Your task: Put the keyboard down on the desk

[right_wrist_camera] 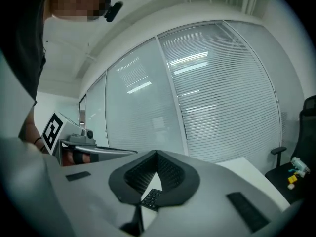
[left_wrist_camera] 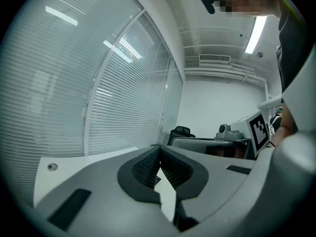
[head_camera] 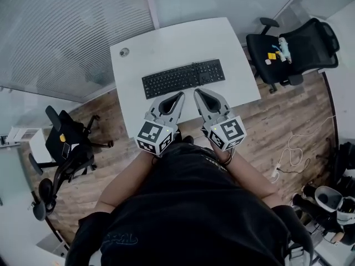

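Keyboard, black full-size plastic [head_camera: 183,78]: flat on the white rounded table [head_camera: 166,43], just ahead of both gripper tips, apparently already set down. Left gripper [head_camera: 181,95]: jaws together, empty. Right gripper [head_camera: 196,92]: jaws together, empty. Both are held clear, so the release seems done.

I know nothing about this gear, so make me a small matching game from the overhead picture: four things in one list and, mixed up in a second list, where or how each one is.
Things
1. keyboard
2. left gripper
3. office chair with small items on its seat
4. round grommet

Places or states
A. jaws together, nothing between them
B. on the wooden floor, right of the desk
C. lying flat in the middle of the desk
D. set into the desk's far left corner

Pairs: 1-C, 2-A, 3-B, 4-D
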{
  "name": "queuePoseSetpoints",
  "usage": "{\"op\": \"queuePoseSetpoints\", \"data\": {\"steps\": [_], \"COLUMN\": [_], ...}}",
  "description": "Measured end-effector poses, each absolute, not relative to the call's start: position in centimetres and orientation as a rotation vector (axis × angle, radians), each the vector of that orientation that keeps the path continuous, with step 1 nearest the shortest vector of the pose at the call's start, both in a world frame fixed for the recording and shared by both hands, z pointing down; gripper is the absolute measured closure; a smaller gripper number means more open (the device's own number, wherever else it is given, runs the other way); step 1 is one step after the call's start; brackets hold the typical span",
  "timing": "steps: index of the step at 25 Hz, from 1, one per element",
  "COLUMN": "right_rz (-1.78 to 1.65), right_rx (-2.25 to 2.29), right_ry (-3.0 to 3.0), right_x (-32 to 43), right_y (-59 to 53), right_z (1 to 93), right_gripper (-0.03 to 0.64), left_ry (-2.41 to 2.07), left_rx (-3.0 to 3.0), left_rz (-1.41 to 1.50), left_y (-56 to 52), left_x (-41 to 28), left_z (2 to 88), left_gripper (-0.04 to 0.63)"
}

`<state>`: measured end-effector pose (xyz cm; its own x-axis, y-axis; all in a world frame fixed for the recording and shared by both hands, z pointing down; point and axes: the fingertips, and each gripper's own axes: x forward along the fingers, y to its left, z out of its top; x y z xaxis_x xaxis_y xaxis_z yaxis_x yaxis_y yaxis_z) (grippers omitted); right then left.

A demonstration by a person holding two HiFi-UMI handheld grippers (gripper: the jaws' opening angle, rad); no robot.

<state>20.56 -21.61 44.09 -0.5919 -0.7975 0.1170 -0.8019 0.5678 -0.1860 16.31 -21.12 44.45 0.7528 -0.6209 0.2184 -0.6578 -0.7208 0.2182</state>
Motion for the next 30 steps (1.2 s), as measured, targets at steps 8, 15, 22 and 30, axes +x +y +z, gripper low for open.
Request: {"op": "queuePoseSetpoints", "data": {"steps": [8, 15, 22, 30], "right_rz": [0.311, 0.291, 0.283, 0.306], "right_rx": [1.448, 1.470, 1.475, 1.547], "right_ry": [-2.753, -2.748, -2.740, -2.693], "right_x": [21.9, 21.4, 19.0, 14.5], "right_y": [-19.4, -18.1, -17.3, -15.7], "right_z": [43.1, 42.7, 42.6, 42.9], "right_gripper": [0.594, 0.594, 0.594, 0.594], "left_ry": [-0.964, -0.951, -0.930, -0.859], "left_rx": [2.703, 2.697, 2.698, 2.718], "left_rz": [0.190, 0.205, 0.202, 0.224], "left_y": [-18.7, -16.9, -15.7, -14.3], "left_x": [17.7, 16.5, 14.2, 9.9], "left_z": [43.6, 43.9, 44.1, 44.2], "left_gripper": [0.580, 0.580, 0.580, 0.580]}}
